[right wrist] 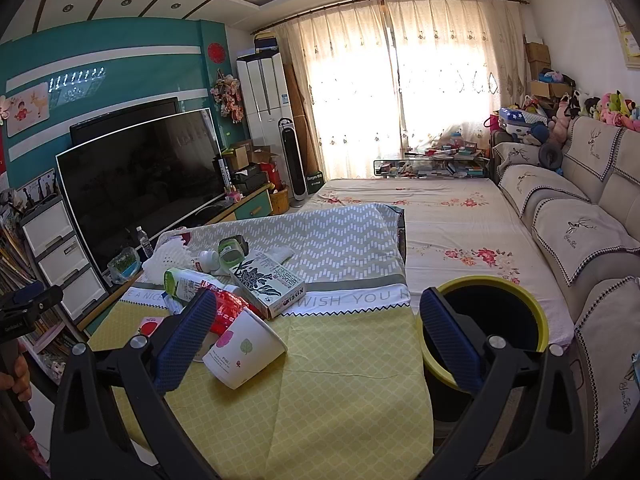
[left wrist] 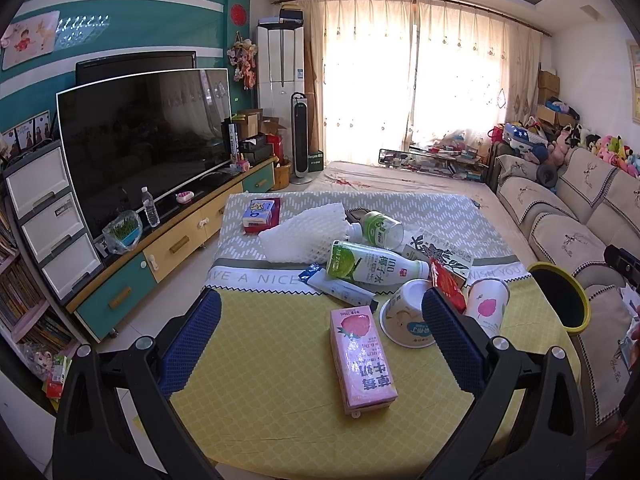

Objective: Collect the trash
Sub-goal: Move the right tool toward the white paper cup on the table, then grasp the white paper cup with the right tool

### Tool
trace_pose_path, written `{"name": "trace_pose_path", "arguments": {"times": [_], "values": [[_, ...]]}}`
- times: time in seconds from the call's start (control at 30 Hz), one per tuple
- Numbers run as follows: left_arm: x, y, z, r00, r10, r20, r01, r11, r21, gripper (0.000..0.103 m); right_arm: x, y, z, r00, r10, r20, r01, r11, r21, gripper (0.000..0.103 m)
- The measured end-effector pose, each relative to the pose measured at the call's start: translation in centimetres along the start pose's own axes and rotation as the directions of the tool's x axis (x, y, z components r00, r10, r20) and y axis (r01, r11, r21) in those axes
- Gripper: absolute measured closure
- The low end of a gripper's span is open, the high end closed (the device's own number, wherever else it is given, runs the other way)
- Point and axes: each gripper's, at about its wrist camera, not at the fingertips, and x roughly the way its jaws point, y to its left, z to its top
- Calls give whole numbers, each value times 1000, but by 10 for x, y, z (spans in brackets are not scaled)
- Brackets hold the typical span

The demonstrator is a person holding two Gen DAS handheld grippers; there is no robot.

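Note:
Trash lies on a table with a yellow cloth [left wrist: 260, 364]: a pink milk carton [left wrist: 362, 360], a paper bowl [left wrist: 408, 318], a white paper cup [left wrist: 488, 306], a green-white bottle [left wrist: 372, 266], a red wrapper [left wrist: 446, 284] and white foam netting [left wrist: 304, 236]. A black bin with a yellow rim [left wrist: 560, 300] stands at the table's right. My left gripper [left wrist: 320, 320] is open above the carton. My right gripper [right wrist: 316, 316] is open, the cup [right wrist: 244, 350] by its left finger and the bin [right wrist: 488, 328] behind its right finger.
A TV [left wrist: 144, 140] on a low cabinet stands to the left with plastic drawers [left wrist: 48, 216]. A sofa [right wrist: 576, 236] runs along the right. A low bed with floral sheet [right wrist: 440, 216] lies beyond the table. A green-printed box [right wrist: 268, 284] lies mid-table.

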Motion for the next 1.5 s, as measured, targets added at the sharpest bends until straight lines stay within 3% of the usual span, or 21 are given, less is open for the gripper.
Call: {"name": "trace_pose_path", "arguments": {"times": [0.43,0.7,0.93,1.03,1.23,1.37,1.5], "values": [[10,-5,-8,1000,-4,14,4,1000,-1,4,5,0,-5,1000,3,-11,-3,1000,0,6],[17,-6,-12,1000,-9,18,9,1000,-1,4,25,9,-10,998,31,-61,-33,999,-23,6],[29,-4,-5,997,-10,71,10,1000,4,4,55,22,-15,984,127,-125,-139,986,-94,6],[44,-1,-4,999,0,44,-1,1000,16,4,72,38,-19,973,172,-157,-203,957,-209,6],[69,3,-6,1000,-10,-10,10,1000,4,4,114,68,-34,933,230,-277,-332,848,-414,6],[85,1,-7,999,5,-40,-3,1000,30,4,137,79,-42,899,247,-363,-404,789,-463,6],[97,2,-7,998,14,-57,-12,999,48,4,153,86,-50,878,241,-414,-434,765,-476,6]]}}
